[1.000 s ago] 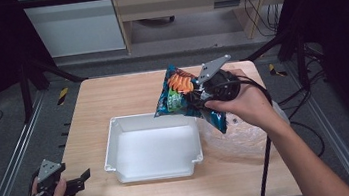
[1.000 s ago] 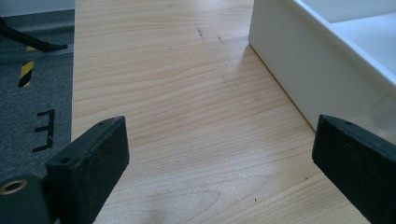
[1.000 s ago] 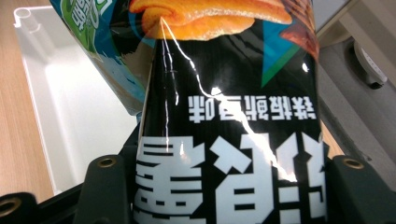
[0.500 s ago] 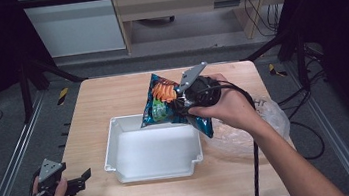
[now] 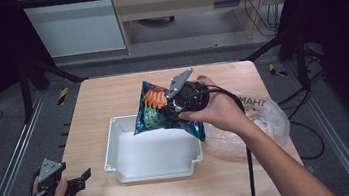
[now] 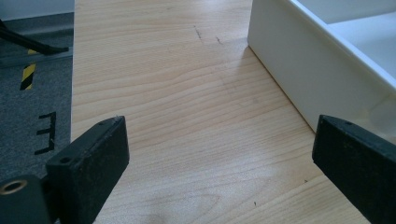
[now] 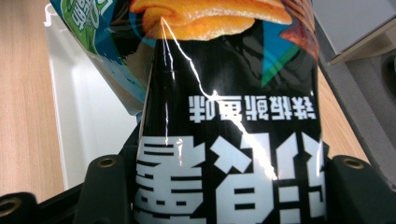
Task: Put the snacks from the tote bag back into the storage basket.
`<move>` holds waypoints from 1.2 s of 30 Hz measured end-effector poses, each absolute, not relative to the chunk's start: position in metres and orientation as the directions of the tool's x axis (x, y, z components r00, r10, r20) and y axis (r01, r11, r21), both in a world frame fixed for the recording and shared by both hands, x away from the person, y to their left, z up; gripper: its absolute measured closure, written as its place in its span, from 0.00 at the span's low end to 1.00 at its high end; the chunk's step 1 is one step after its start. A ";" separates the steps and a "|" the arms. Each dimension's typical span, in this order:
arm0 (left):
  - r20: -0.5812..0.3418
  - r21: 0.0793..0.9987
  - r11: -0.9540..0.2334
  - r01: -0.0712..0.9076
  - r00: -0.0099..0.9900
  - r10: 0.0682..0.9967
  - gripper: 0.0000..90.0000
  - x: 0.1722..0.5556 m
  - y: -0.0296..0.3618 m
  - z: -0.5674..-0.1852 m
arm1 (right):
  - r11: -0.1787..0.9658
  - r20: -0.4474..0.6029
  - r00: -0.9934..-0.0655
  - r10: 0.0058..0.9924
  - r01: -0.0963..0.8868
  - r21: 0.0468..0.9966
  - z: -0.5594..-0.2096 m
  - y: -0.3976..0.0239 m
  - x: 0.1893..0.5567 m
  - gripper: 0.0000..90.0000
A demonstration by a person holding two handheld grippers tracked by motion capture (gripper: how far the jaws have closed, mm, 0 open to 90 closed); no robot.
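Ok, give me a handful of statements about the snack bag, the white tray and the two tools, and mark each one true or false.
1. The right tool is shut on the snack bag. True.
2. The snack bag lies flat on the floor of the white tray. False: it is held in the air above the tray's far edge.
3. The left tool is open with nothing between its jaws. True.
4. The left tool grips the tray's wall. False: it sits near the table's front left corner, apart from the tray.
5. A crumpled clear plastic bag lies on the table to the right of the tray. True.
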State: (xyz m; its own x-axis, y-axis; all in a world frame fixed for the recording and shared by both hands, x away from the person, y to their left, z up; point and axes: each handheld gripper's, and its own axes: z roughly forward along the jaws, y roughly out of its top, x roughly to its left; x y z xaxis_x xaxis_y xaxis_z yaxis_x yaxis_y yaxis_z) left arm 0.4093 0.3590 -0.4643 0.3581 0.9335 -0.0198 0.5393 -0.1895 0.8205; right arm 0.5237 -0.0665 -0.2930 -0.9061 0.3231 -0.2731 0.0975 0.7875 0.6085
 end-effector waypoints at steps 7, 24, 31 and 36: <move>-0.020 0.822 -0.187 0.537 0.356 0.934 0.04 0.409 0.359 -0.464 | 0.791 -0.263 -0.912 0.314 0.098 0.604 -0.300 -0.058 0.526 0.45; -0.017 0.819 -0.194 0.540 0.361 0.932 0.04 0.410 0.359 -0.464 | 0.810 -0.242 -0.934 0.262 0.076 0.582 -0.317 -0.041 0.526 0.45; -0.018 0.821 -0.192 0.538 0.361 0.932 0.04 0.410 0.358 -0.464 | 0.816 -0.230 -0.941 0.248 0.075 0.573 -0.328 -0.033 0.525 0.45; -0.015 0.821 -0.196 0.537 0.363 0.932 0.04 0.410 0.358 -0.465 | 0.816 -0.220 -0.946 0.238 0.071 0.573 -0.332 -0.030 0.526 0.45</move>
State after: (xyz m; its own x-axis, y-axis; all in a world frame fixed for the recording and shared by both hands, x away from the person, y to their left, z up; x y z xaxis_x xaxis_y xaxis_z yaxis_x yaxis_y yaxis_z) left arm 0.4102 0.3576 -0.4646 0.3629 0.9317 -0.0148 0.5368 -0.1961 0.8206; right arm 0.5255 -0.0301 -0.3324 -0.9461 0.2375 -0.2203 0.0715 0.8163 0.5731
